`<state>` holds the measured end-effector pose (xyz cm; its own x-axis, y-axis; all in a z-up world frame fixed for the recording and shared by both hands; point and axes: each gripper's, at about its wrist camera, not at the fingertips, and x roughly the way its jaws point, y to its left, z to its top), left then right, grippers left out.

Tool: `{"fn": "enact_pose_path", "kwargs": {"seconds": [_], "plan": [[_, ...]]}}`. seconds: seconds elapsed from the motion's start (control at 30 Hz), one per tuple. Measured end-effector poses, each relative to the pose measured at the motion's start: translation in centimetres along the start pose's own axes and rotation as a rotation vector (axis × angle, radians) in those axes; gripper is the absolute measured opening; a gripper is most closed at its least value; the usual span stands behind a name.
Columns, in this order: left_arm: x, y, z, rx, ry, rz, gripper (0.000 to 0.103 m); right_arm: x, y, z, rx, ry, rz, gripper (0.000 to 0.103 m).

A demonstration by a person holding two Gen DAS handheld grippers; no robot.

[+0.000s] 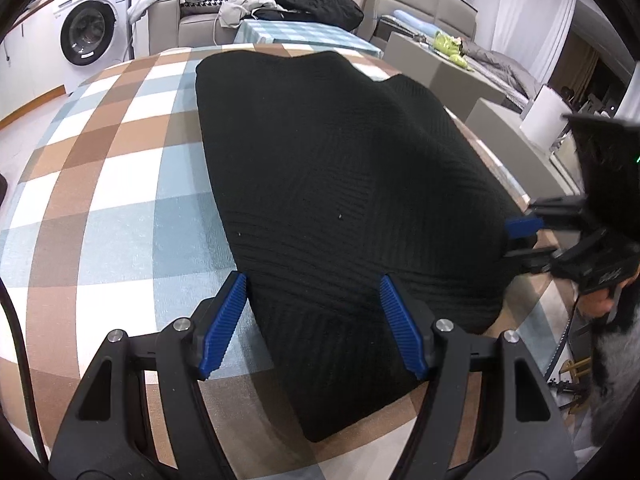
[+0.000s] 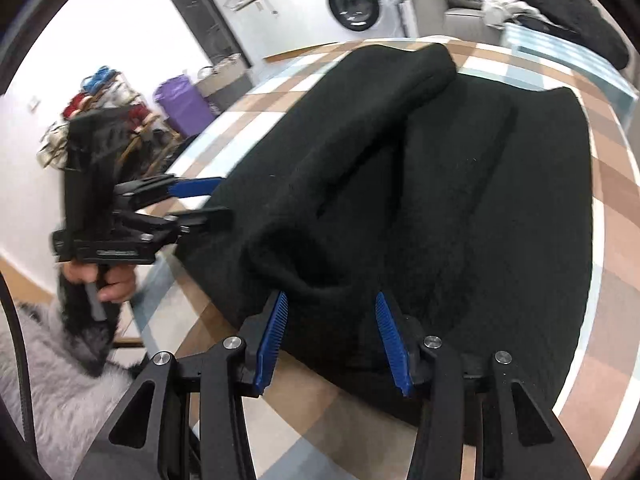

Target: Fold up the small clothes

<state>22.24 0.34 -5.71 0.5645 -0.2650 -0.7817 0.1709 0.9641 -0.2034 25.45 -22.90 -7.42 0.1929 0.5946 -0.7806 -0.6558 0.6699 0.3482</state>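
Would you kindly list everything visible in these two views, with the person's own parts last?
Knit garment: one, black, spread on the table, a fold bunched along one side.
Tablecloth: one, brown, blue and white check, covering the table.
Washing machine: one, white, far wall.
Sofa: one, grey, clothes piled on it.
Left hand-held gripper: one, black with blue pads, open over the garment's edge.
Right hand-held gripper: one, same colours, open at the bunched fold.

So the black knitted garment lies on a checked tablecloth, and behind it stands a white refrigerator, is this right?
Not quite. The white appliance behind is a washing machine with a round door, as the left wrist view shows. The black knitted garment does lie on the checked tablecloth.
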Motion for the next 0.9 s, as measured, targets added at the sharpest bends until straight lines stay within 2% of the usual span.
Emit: {"fn": "enact_pose_path", "kwargs": {"seconds": [0.17, 0.33, 0.43, 0.57, 0.6, 0.63, 0.67, 0.73, 0.83, 0.9], "plan": [[0.2, 0.2, -0.1, -0.006, 0.004, -0.009, 0.066, -2.0, -1.1, 0.6, -0.01, -0.043, 0.035, 0.047], [0.3, 0.6, -0.1, -0.009, 0.008, -0.008, 0.066, -0.1, -0.7, 0.5, -0.081, 0.064, -0.021, 0.038], [0.4, 0.8, -0.1, -0.013, 0.011, -0.011, 0.066, 0.6, 0.1, 0.4, -0.15, 0.089, -0.045, 0.038], [0.6, 0.9, -0.1, -0.015, 0.013, -0.011, 0.066, 1.2, -0.7, 0.9, -0.13, 0.093, -0.014, 0.038], [0.6, 0.9, -0.2, -0.018, 0.013, -0.013, 0.066, 1.2, -0.8, 0.9, -0.127, 0.089, -0.009, 0.032], [0.7, 1.0, -0.2, -0.02, 0.014, -0.014, 0.066, 1.0, -0.8, 0.8, -0.138, 0.076, -0.013, 0.016], [0.7, 1.1, -0.3, -0.022, 0.015, -0.014, 0.066, 0.8, -0.7, 0.7, -0.143, 0.068, -0.019, 0.009], [0.7, 1.1, -0.3, -0.024, 0.016, -0.015, 0.066, -0.6, -0.4, 0.2, -0.141, 0.016, -0.028, 0.006], [0.8, 1.3, -0.5, -0.026, 0.022, -0.01, 0.066, -4.4, 0.1, -2.0, -0.11, -0.151, 0.036, 0.005], [0.8, 1.4, -0.5, -0.024, 0.019, -0.013, 0.066, -4.6, -0.4, -3.7, -0.046, -0.142, 0.02, 0.005]]}}
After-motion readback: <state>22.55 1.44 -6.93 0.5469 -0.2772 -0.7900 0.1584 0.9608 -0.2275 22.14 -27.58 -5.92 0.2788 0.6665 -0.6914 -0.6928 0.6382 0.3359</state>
